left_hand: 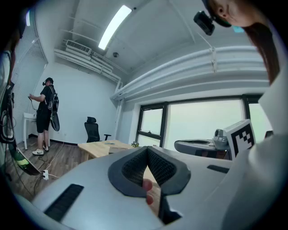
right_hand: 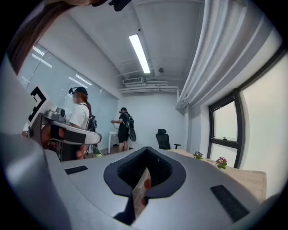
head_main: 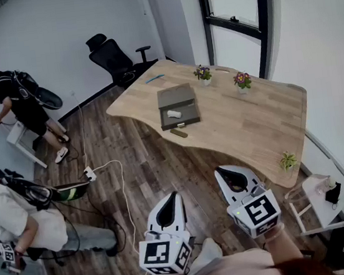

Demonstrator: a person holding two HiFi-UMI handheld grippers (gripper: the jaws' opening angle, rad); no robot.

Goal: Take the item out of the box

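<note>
I hold both claws low and close to my body, over the wooden floor and well apart from the table. My left claw is closed, its ribbed pads meeting at the tip with nothing between them, as the left gripper view shows. My right claw sits just beside it, also closed and empty, its pads together in the right gripper view. Both point forward toward the table.

On the floor to my left a white power strip lies with its cable trailing, near a crouching person in a white shirt.

Farther out, the box rests open on the near-left part of the table, and the white item lies inside it, untouched. A small dark object sits on the table just in front of the box. A potted plant stands at the table's near-right corner, and two flower pots stand beyond the box, with a blue pen near the far edge.

Past the table a black office chair stands by the wall, and a person in black stands at a small white desk on the far left.
</note>
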